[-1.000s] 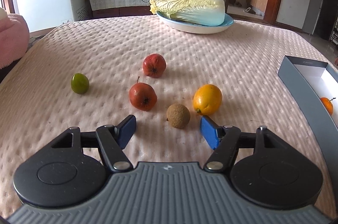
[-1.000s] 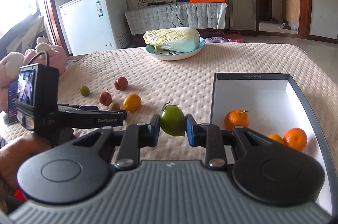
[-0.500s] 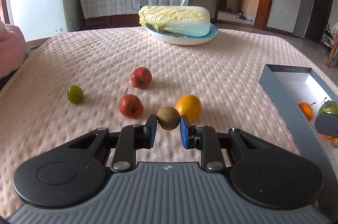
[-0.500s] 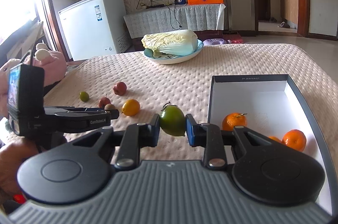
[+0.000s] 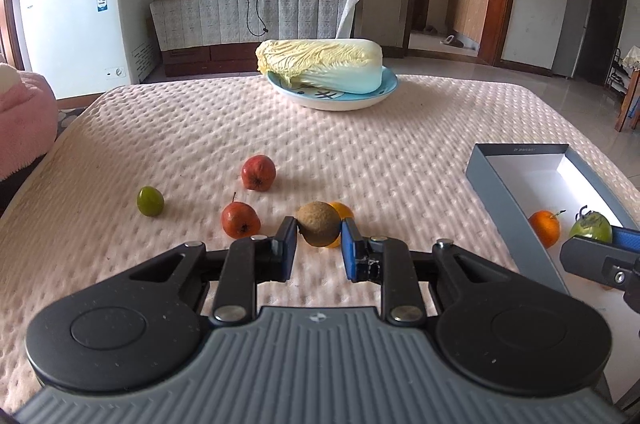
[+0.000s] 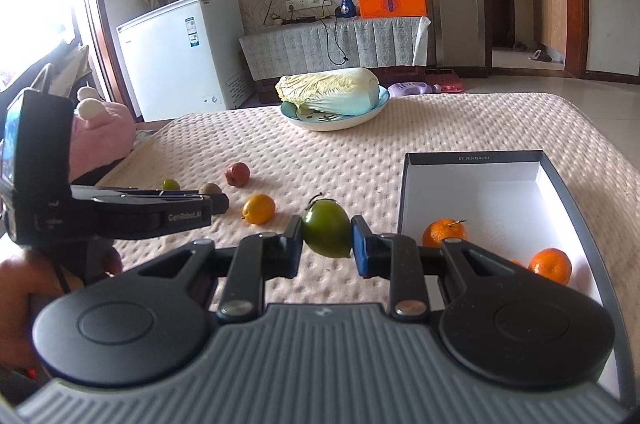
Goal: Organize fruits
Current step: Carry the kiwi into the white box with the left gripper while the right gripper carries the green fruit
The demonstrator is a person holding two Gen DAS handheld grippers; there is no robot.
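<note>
So the left gripper (image 5: pixel 319 244) is sitting in the lower middle of the left wrist view with its 2 blue pads clamped on a fuzzy brown fruit (image 5: pixel 318 222), and that fruit is blocking most of the yellow-orange citrus (image 5: pixel 342 210) peeking out right behind it. Over in the right wrist view, the right gripper (image 6: pixel 327 244) is squeezing a big green fruit (image 6: pixel 327 233) between its pads, dead center of the frame, with the little stem sticking up. From the left camera you're seeing that same green fruit at the far right edge, hanging just over the gray box (image 5: pixel 500 191), right beside the orange (image 5: pixel 545 227) that's lying inside. The right camera is showing the box along the right side with 2 oranges clearly in it, and a sliver of what's maybe a third, can't really tell. Left on the bumpy pink tablecloth (image 5: pixel 180 127) in the left view: 2 red fruits, 1 just left of the gripper pads (image 5: pixel 240 220) and 1 a bit higher up (image 5: pixel 258 172), plus a small green fruit (image 5: pixel 150 201) off toward the left. A cabbage (image 5: pixel 320 67) is lounging on a blue plate (image 5: pixel 376 95) at the top middle, well apart from everything else.
</note>
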